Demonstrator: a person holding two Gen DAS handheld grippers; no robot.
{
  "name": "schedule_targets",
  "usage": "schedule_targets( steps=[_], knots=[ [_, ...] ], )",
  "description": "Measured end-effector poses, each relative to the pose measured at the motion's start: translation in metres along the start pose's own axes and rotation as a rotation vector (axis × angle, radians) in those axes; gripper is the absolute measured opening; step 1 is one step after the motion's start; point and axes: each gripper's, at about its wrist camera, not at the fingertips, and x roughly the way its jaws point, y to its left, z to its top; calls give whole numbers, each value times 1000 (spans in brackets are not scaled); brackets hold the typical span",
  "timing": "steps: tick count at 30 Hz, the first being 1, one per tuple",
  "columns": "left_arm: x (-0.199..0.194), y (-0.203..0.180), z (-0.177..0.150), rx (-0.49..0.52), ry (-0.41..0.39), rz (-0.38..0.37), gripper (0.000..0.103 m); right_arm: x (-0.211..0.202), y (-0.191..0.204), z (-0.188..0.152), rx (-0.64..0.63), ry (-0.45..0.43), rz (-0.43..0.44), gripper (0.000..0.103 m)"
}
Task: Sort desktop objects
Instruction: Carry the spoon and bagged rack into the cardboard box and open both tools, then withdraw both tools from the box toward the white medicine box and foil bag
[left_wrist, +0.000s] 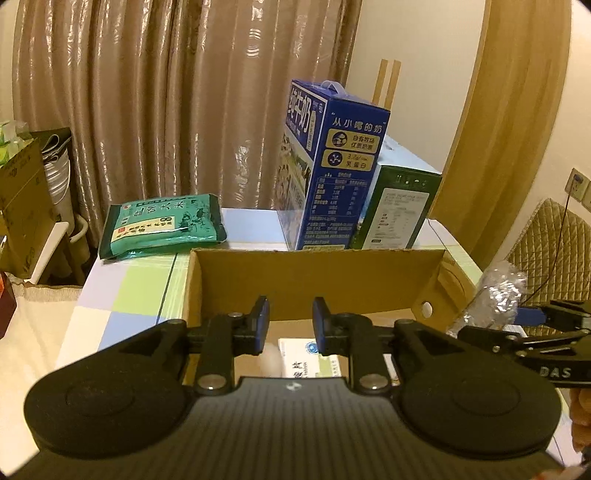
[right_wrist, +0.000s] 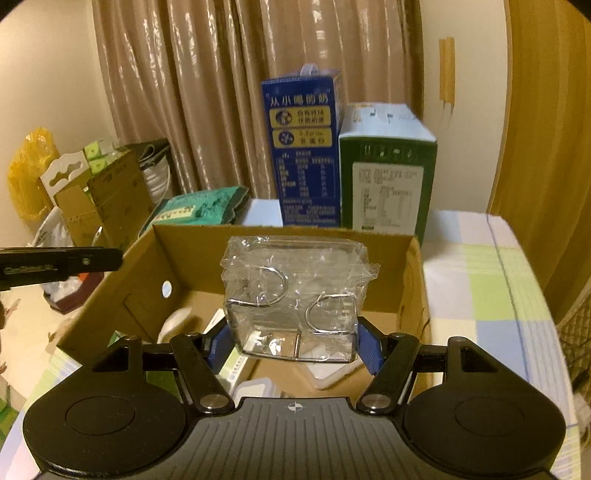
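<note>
An open cardboard box (left_wrist: 317, 280) stands on the checked tablecloth and also shows in the right wrist view (right_wrist: 199, 258). My right gripper (right_wrist: 293, 341) is shut on a clear plastic packet of metal hooks (right_wrist: 295, 295) and holds it above the box; the packet also shows in the left wrist view (left_wrist: 495, 295). My left gripper (left_wrist: 290, 325) is open and empty above the box's near side. White packets (left_wrist: 306, 358) lie on the box floor, with more small boxes below my right gripper (right_wrist: 332, 373).
A green rice bag (left_wrist: 162, 225) lies on the table behind the box to the left. A tall blue milk carton (left_wrist: 332, 170) and a green carton (left_wrist: 399, 210) stand behind the box. Cardboard boxes (right_wrist: 107, 199) and bags sit off the table to the left, before curtains.
</note>
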Motion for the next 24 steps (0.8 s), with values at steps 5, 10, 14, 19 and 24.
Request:
schedule_targets(
  steps=[5, 10, 14, 19, 24],
  knots=[
    [-10, 8, -8, -15, -3, -3, 21, 2, -1, 2, 6, -13, 4, 82],
    [-27, 11, -16, -12, -3, 2, 22, -16, -3, 4, 9, -39, -10, 83],
    [-43, 10, -25, -14, -1, 1, 27, -39, -5, 0, 17, -48, -14, 84],
    [-67, 5, -42, -11, 16, 4, 33, -71, 2, -17, 5, -9, -19, 87],
    [-93, -2, -62, -12, 35, 5, 41, -99, 16, -44, -41, 35, -15, 91]
  ],
)
